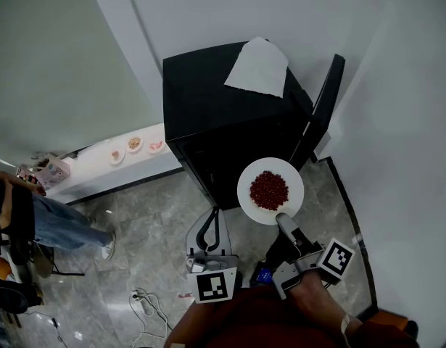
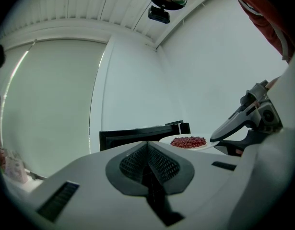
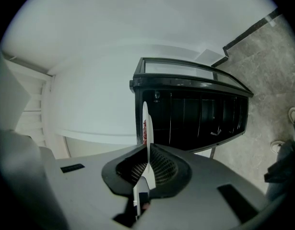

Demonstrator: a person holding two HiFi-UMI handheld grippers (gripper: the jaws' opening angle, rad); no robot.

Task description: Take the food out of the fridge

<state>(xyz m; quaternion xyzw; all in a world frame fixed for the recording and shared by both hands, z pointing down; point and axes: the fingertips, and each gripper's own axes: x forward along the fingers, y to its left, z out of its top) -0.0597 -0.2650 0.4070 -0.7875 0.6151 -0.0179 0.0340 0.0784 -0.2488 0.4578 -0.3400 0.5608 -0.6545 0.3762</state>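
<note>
Food (image 1: 269,190), small red pieces, heaped on round white plate (image 1: 246,194).

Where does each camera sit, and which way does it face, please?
Head view: on the person's head, facing down at the fridge; left tool, right tool and sleeve show.
Left gripper view: on the shut left tool, facing the wall; right tool shows.
Right gripper view: on the right tool, facing the fridge.
All share the plate.
</note>
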